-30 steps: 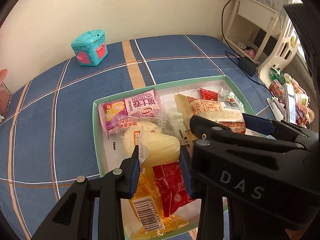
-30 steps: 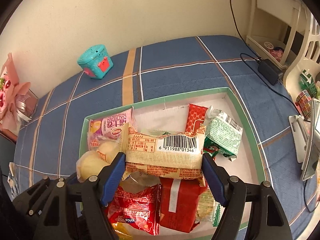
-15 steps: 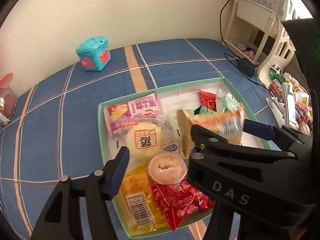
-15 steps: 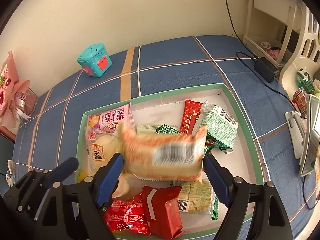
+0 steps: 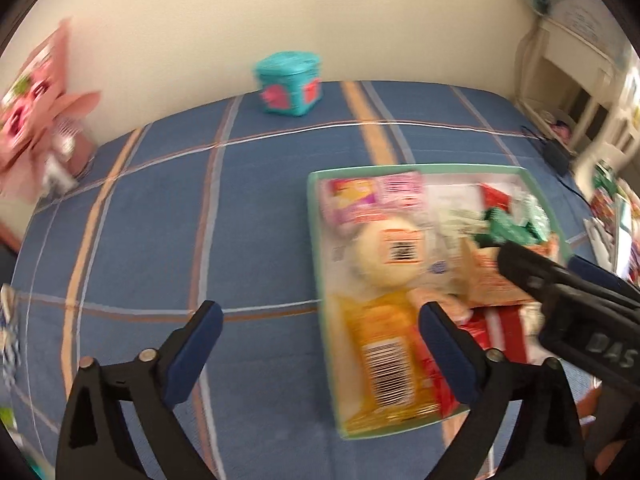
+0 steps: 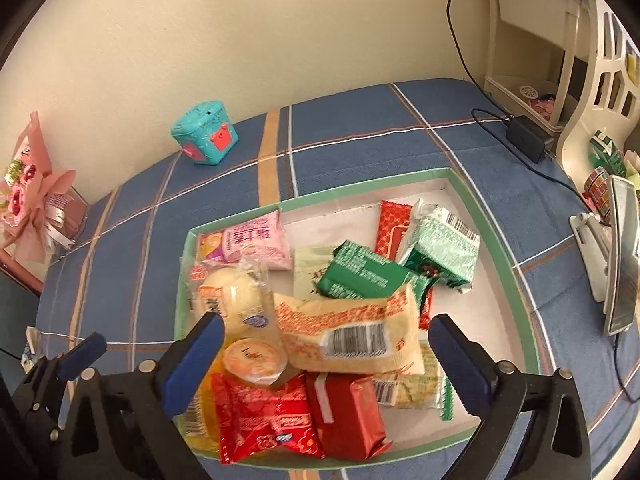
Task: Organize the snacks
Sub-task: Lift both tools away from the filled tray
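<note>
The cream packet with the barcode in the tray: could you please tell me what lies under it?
The cream packet lies over a pale green-trimmed packet, a red packet and the dark green packet, near the jelly cup. Whatever sits beneath its middle is hidden.

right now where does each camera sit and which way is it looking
Left wrist: rides the left gripper, angled down at the blue cloth and the tray's left edge; its own open fingers show, plus the right gripper's arm.
Right wrist: rides the right gripper, angled down over the tray; its open fingers show.
Shared: tray, teal box.
</note>
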A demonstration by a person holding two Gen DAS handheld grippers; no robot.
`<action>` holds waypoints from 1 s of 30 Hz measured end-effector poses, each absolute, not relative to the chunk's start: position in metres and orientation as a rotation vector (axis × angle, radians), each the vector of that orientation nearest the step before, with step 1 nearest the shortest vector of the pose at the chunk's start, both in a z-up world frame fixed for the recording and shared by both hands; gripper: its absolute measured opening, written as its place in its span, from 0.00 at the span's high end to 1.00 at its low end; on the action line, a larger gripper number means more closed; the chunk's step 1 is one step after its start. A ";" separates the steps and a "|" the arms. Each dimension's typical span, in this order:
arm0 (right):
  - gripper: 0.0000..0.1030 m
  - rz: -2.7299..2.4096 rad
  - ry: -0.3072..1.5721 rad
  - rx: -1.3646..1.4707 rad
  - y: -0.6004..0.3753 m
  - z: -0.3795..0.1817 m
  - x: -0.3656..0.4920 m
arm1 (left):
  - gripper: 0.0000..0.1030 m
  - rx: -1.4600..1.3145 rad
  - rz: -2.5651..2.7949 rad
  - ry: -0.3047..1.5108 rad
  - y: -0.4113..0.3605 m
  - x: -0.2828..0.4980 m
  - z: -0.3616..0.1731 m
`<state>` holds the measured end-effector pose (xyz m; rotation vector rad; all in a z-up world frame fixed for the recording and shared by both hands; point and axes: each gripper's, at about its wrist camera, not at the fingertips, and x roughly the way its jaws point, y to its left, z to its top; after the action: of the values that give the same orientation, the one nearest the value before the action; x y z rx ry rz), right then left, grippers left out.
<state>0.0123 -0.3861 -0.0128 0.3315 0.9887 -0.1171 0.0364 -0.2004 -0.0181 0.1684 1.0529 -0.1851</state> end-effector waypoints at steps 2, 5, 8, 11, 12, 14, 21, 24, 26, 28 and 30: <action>0.00 -0.115 0.988 0.326 -0.383 -0.012 0.007 | 0.04 0.153 -0.139 1.056 -0.187 0.037 -0.018; 0.00 -0.113 0.989 0.312 -0.377 -0.012 -0.001 | 0.04 0.129 -0.090 1.047 -0.169 0.035 -0.014; 0.00 -0.106 0.992 0.302 -0.373 -0.012 -0.010 | 0.04 0.144 -0.050 1.026 -0.157 0.030 -0.008; 0.00 -0.099 0.991 0.286 -0.366 -0.012 -0.019 | 0.04 0.161 -0.012 1.006 -0.150 0.023 -0.004; 0.00 -0.097 0.991 0.280 -0.364 -0.011 -0.022 | 0.04 0.161 -0.007 1.002 -0.148 0.019 -0.003; 0.00 -0.089 0.986 0.275 -0.360 -0.010 -0.027 | 0.04 0.156 -0.004 0.995 -0.145 0.013 0.000; 0.00 -0.075 0.964 0.245 -0.348 -0.005 -0.043 | 0.04 0.160 0.017 0.986 -0.136 -0.005 0.005; 0.00 -0.073 0.955 0.238 -0.345 -0.002 -0.048 | 0.04 0.136 0.012 0.995 -0.131 -0.010 0.006; 0.00 -0.074 0.949 0.234 -0.343 -0.001 -0.050 | 0.04 0.123 0.015 0.992 -0.128 -0.013 0.007; 0.00 -0.070 0.943 0.229 -0.342 0.001 -0.052 | 0.04 0.126 0.030 0.984 -0.126 -0.016 0.008; 0.00 -0.070 0.939 0.225 -0.341 0.002 -0.053 | 0.04 0.130 0.043 0.978 -0.125 -0.018 0.010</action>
<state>-0.0525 -0.3414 0.0018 0.2255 0.9395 -0.0699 -0.0178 -0.1247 0.0100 0.1304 0.9778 0.0430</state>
